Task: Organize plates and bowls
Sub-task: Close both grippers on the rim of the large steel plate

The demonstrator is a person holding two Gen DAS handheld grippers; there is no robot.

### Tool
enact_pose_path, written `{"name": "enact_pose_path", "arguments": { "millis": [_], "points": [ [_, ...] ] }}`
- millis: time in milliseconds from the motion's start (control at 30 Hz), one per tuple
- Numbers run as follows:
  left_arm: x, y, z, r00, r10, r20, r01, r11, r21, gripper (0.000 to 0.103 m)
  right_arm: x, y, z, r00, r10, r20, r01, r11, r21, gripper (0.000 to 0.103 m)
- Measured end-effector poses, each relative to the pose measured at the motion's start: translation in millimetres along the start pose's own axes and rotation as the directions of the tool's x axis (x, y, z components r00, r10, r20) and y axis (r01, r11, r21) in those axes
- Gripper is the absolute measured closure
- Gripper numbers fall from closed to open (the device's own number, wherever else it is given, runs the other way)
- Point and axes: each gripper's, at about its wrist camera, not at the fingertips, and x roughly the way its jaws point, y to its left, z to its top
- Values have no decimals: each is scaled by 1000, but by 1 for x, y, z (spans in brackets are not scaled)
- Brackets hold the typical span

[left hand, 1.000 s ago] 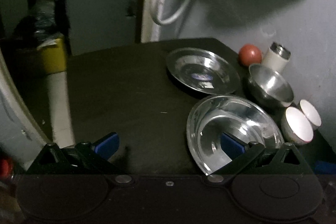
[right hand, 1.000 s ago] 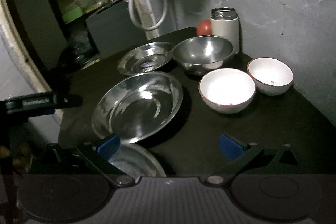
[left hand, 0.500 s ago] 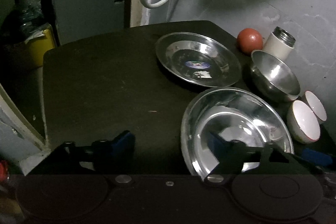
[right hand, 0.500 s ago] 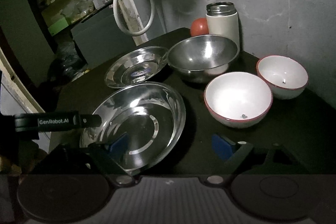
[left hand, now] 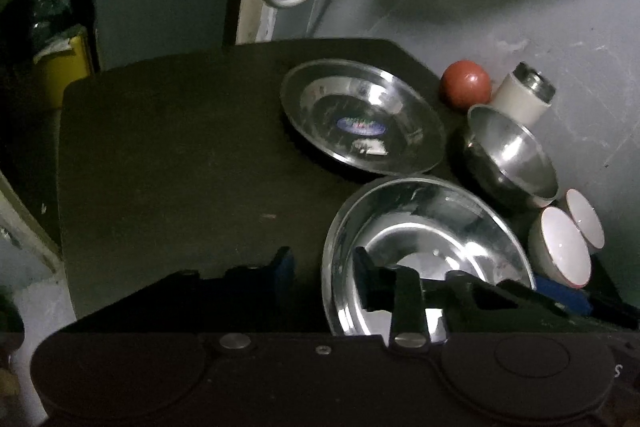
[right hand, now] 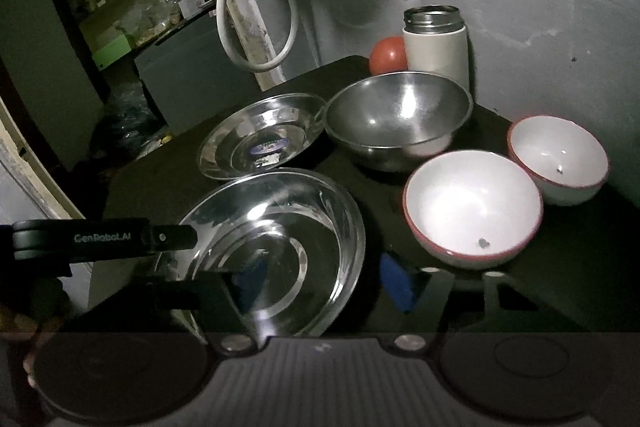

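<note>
On the dark table (right hand: 568,267) nothing is stacked yet; near steel plate (right hand: 280,227), far plate (left hand: 362,117), steel bowl (right hand: 400,115) and two white bowls (right hand: 472,207) lie separately; left gripper (left hand: 322,267) and right gripper (right hand: 320,277) are both closing astride the near plate's opposite rims, contact not discernible.

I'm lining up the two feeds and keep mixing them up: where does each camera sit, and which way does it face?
Left wrist: on the left gripper, looking down across the table; its closing fingers straddle the near steel plate's left rim.
Right wrist: on the right gripper, looking down at the same plate's right rim, fingers closing; the left gripper shows at left.
Shared: both plates, steel bowl, two white bowls, flask, red ball.
</note>
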Motion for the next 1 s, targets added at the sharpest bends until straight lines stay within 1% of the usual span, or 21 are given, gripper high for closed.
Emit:
{"name": "enact_pose_path", "arguments": {
  "millis": [33,67,100,133,167,200,267,433,733,867,1000],
  "points": [
    [1,1,-1,1000,3,-6,-3,1000,-4,73,2,1,1,1000,-7,-4,7,1000,-7,47],
    [1,1,-1,1000,3,-10,-3,1000,-11,77,3,2,2,1000,-11,-7,11,1000,-11,52],
    [1,2,-2,1000,2,-13,-2,1000,-19,79,4,3,3,1000,-14,-9,14,1000,-13,56],
    [1,3,-3,1000,2,-17,-3,1000,-27,85,4,3,3,1000,-19,-9,19,1000,-15,57],
    [1,4,-3,1000,0,-20,-1,999,-33,89,5,4,4,1000,-26,-10,25,999,-19,61],
    [1,4,-4,1000,-8,-21,7,999,-41,92,6,5,3,999,-30,-13,30,999,-22,66],
    [0,4,-5,1000,-5,-20,4,999,-43,93,6,6,3,999,-38,-16,38,999,-28,71],
    [-7,3,-5,1000,-4,-4,3,999,-54,94,6,7,3,998,-51,-24,50,998,-23,73],
    [-36,-11,-3,997,8,72,-7,1000,-12,94,-4,7,8,999,-34,8,34,999,-23,73],
    [-53,-16,-5,995,13,99,-13,1000,-4,93,-16,9,13,999,-22,30,23,999,-34,73],
    [-71,-20,-12,994,12,108,-11,1000,-7,93,-33,10,15,999,6,47,-4,999,-54,73]
  ]
}}
